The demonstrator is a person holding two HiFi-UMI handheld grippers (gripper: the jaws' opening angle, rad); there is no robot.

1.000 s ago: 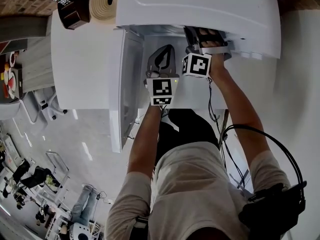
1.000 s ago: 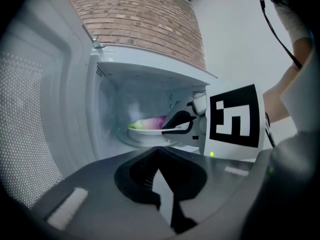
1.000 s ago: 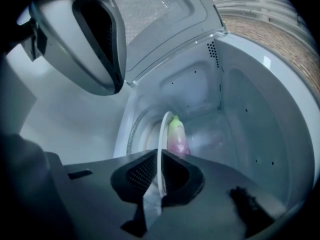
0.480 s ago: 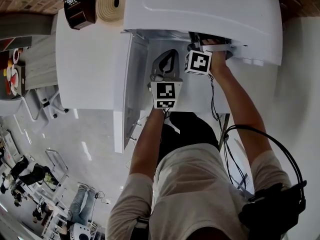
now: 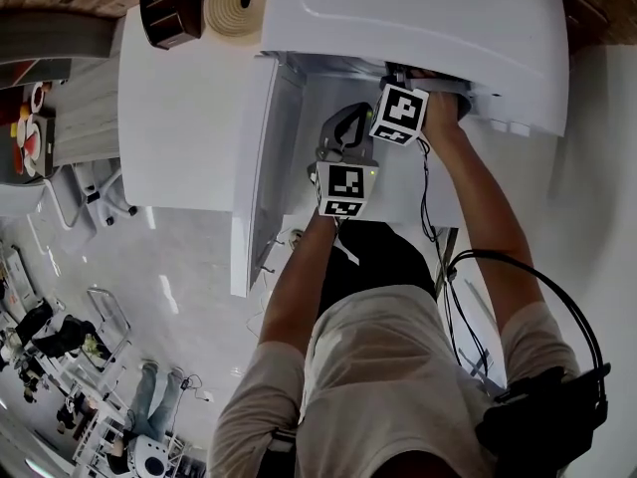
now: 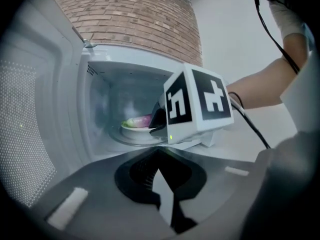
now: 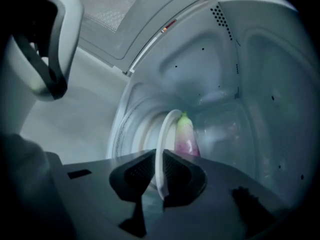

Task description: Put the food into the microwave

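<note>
The white microwave (image 5: 418,18) stands with its door (image 5: 269,167) swung open to the left. My right gripper (image 7: 159,164) reaches into the cavity. Its jaws have just been opening and stand slightly apart, with the rim of a white plate (image 7: 162,134) still between the pads. The plate carries a pink and green piece of food (image 7: 185,136) and rests on the glass turntable (image 7: 127,134). From the left gripper view the plate (image 6: 131,127) lies low in the cavity beside the right gripper's marker cube (image 6: 197,104). My left gripper (image 6: 159,156) hovers shut and empty in front of the opening.
A roll of paper (image 5: 237,0) and a dark box (image 5: 164,13) sit on the white counter (image 5: 179,118) left of the microwave. Cables (image 5: 428,207) hang from the right hand. A brick wall (image 6: 135,19) rises behind. The cavity's perforated walls (image 7: 270,84) close in around the plate.
The right gripper's marker cube has tipped a little at the microwave's mouth. The left gripper has kept its place just below it. The head view has drifted slightly.
</note>
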